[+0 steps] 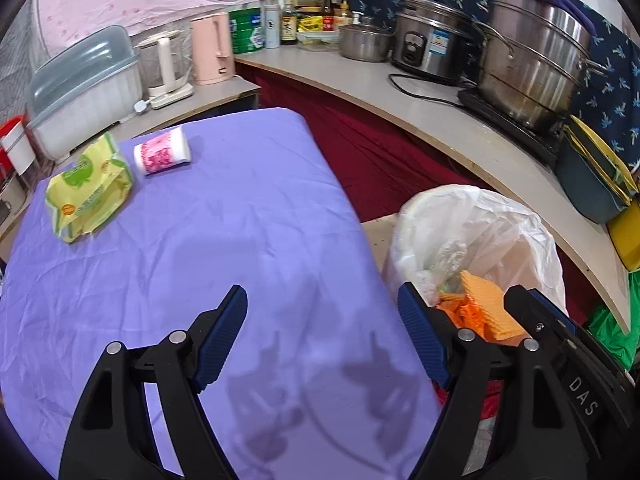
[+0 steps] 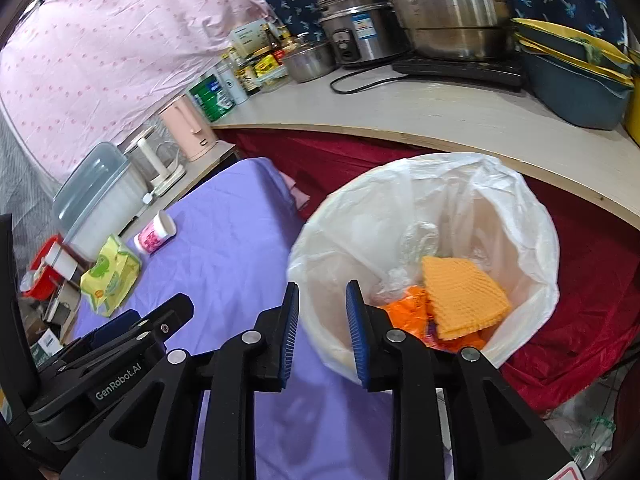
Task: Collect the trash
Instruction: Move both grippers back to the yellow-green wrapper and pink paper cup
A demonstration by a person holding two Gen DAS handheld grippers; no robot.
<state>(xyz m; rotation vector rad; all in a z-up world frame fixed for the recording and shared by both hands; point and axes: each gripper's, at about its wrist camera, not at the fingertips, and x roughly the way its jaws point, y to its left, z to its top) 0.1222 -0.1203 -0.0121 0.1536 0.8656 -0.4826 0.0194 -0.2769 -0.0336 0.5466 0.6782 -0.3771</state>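
- My left gripper (image 1: 322, 332) has its fingers spread wide, empty, over the purple worktop (image 1: 240, 220).
- My right gripper (image 2: 322, 320) has its fingers a little apart, empty, at the bin (image 2: 520, 216) rim.
- Orange wrappers (image 2: 460, 300) lie in the bin.
- A green packet (image 1: 90, 188) and a pink cup (image 1: 162, 156) lie at the worktop's far corner.

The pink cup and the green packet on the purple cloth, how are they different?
The pink cup is round, white with pink flowers, and lies tipped on its side. The green packet is soft, crinkly, yellow-green and bigger than the cup. Both rest on the purple cloth, close together, outside the trash bag.
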